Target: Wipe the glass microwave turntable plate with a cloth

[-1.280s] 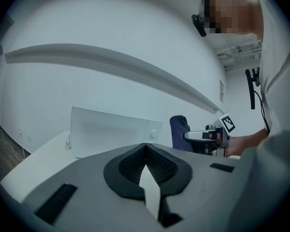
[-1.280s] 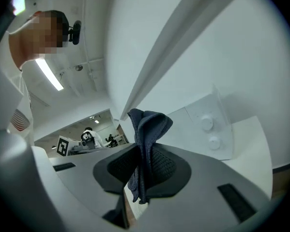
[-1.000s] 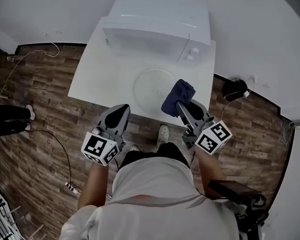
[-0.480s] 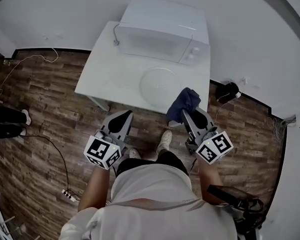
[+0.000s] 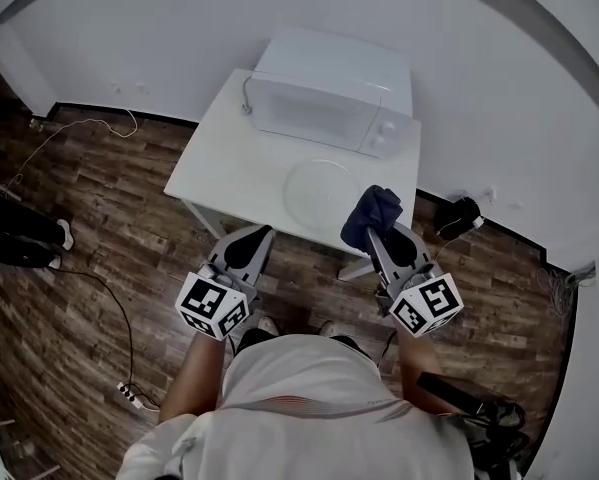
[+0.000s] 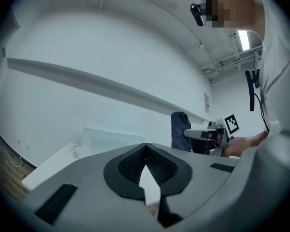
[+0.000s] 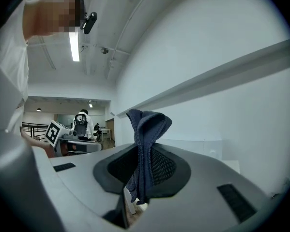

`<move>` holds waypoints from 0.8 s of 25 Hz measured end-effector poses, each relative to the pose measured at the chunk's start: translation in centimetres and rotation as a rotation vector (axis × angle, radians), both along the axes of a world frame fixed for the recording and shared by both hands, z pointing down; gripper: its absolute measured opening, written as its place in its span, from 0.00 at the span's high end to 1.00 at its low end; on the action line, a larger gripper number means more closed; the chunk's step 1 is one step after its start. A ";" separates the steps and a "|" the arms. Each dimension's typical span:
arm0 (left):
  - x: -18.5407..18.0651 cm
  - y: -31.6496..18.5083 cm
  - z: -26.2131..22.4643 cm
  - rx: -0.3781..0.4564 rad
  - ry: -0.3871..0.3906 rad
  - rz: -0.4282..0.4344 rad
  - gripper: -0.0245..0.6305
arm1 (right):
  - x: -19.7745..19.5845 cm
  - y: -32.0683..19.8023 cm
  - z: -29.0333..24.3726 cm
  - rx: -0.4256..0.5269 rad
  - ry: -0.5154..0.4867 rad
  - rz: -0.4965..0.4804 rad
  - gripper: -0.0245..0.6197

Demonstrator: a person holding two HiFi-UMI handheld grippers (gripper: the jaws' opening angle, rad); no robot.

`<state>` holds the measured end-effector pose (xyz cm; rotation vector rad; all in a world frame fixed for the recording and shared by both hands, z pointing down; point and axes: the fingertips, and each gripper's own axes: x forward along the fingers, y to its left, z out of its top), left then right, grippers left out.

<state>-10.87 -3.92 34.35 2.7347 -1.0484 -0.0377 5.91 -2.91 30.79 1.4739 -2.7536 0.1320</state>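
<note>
head view: glass plate [image 5: 322, 190] lies flat on the white table [image 5: 229, 158], just near of the microwave [image 5: 329, 93]. my right gripper [image 5: 377, 230] pinches the dark blue cloth [image 5: 372, 211], near right of it. my left gripper [image 5: 247, 246] is clenched, holding nothing.

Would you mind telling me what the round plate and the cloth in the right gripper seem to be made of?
The plate looks like clear glass: the white table shows through it, with only a faint rim. The cloth looks like soft, matte dark blue fabric, creasing and drooping in folds where the right gripper pinches it.
</note>
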 end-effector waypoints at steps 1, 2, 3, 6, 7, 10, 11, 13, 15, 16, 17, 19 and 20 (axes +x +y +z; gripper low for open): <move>0.5 0.2 -0.4 0.004 0.000 -0.004 0.95 | 0.3 0.2 -0.4 0.010 0.009 -0.011 0.87; 1.1 0.3 -0.7 0.011 -0.003 -0.005 0.95 | 0.6 0.5 -0.7 0.020 0.017 -0.020 0.87; 1.6 0.4 -1.0 0.021 -0.009 -0.005 0.95 | 0.9 0.6 -0.9 0.027 0.024 -0.026 0.87; 3.0 0.7 -2.0 0.054 -0.024 -0.006 0.95 | 2.0 0.9 -1.0 0.034 0.019 -0.036 0.87; 3.4 0.7 -2.2 0.062 -0.029 -0.006 0.95 | 2.4 1.0 -1.0 0.033 0.014 -0.037 0.87; 4.0 0.8 -2.3 0.063 -0.036 -0.005 0.95 | 3.0 1.2 -0.6 0.026 0.010 -0.040 0.87; 4.0 0.9 -2.3 0.058 -0.032 -0.007 0.95 | 3.1 1.3 -0.5 0.022 0.012 -0.040 0.87; 4.2 1.0 -2.4 0.060 -0.031 -0.010 0.95 | 3.2 1.4 -0.3 0.015 0.014 -0.041 0.87; 4.6 1.2 -2.6 0.074 -0.049 -0.003 0.95 | 3.2 1.4 -0.1 0.009 0.010 -0.041 0.87; 4.9 1.3 -2.6 0.081 -0.059 0.006 0.95 | 3.2 1.4 -0.1 0.008 0.010 -0.040 0.87; 5.1 1.4 -2.6 0.084 -0.065 0.017 0.95 | 3.2 1.4 -0.1 0.009 0.011 -0.038 0.87; 5.4 1.6 -2.4 0.082 -0.070 0.033 0.95 | 3.2 1.4 0.0 0.012 0.014 -0.035 0.87; 5.5 1.6 -2.2 0.080 -0.071 0.038 0.95 | 3.2 1.4 0.1 0.011 0.015 -0.033 0.87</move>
